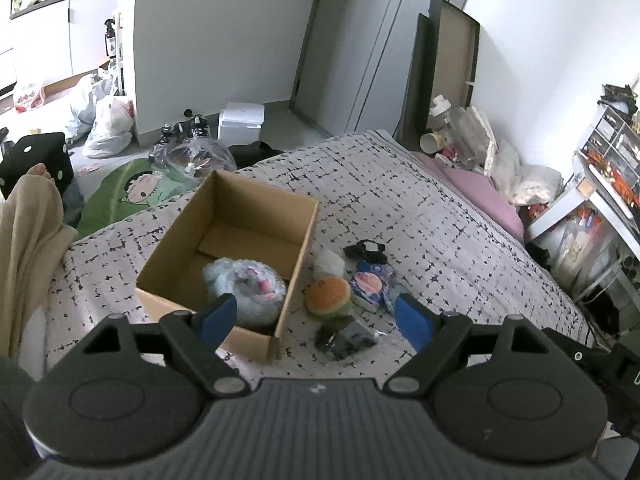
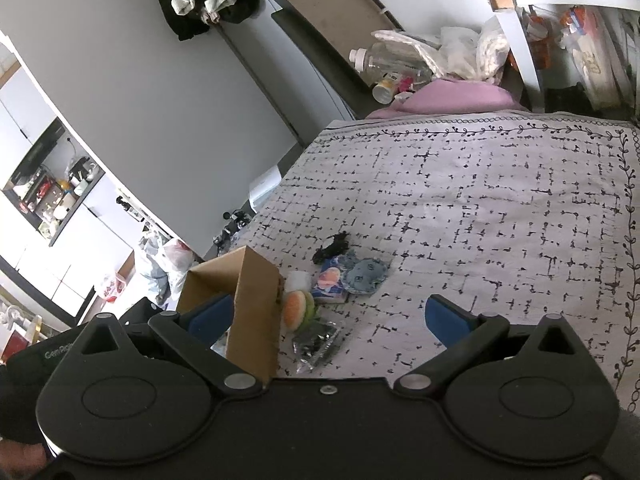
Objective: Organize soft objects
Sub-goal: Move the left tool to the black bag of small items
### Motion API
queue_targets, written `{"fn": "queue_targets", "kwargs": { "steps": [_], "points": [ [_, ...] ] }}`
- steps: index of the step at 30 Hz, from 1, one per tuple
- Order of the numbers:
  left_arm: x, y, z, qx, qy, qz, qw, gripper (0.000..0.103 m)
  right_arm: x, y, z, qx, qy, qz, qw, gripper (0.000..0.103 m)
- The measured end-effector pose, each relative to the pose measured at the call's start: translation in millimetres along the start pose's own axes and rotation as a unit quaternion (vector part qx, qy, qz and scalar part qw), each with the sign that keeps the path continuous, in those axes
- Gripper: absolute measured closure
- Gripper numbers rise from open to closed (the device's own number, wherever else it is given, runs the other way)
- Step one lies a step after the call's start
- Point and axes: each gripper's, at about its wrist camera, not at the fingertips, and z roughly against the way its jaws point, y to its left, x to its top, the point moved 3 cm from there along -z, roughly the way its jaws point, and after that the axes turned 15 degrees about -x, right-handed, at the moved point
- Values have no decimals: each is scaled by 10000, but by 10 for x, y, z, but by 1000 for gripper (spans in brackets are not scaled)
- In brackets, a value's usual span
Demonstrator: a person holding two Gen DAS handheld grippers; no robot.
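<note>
An open cardboard box (image 1: 236,216) stands on the patterned bedspread (image 1: 440,216) and holds a fluffy light-blue plush (image 1: 246,292). Right of the box lie a burger-shaped plush (image 1: 328,296), a white soft lump (image 1: 329,262), a blue packet with a pink picture (image 1: 370,286), a black item (image 1: 366,250) and a dark plastic-wrapped item (image 1: 346,338). My left gripper (image 1: 316,320) is open and empty above the box's near corner. My right gripper (image 2: 328,320) is open and empty above the same pile: the burger plush (image 2: 298,310), the packet (image 2: 330,280), the box (image 2: 248,300).
A pink pillow (image 1: 480,188), bottles and bags sit at the bed's head. A shelf unit (image 1: 600,184) stands on the right. On the floor to the left are plastic bags (image 1: 108,124), a white bin (image 1: 241,120) and a green mat (image 1: 132,192). Beige cloth (image 1: 28,240) hangs at the left.
</note>
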Motion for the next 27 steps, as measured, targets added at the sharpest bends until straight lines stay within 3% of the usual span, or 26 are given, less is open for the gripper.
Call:
{"fn": "queue_targets", "kwargs": {
  "steps": [11, 27],
  "points": [
    [-159, -231, -223, 160, 194, -139, 9996, 18, 9, -227, -171, 103, 199, 95, 9997, 0],
    [-330, -371, -785, 315, 568, -81, 9979, 18, 44, -418, -642, 408, 570, -414, 9967, 0]
  ]
}}
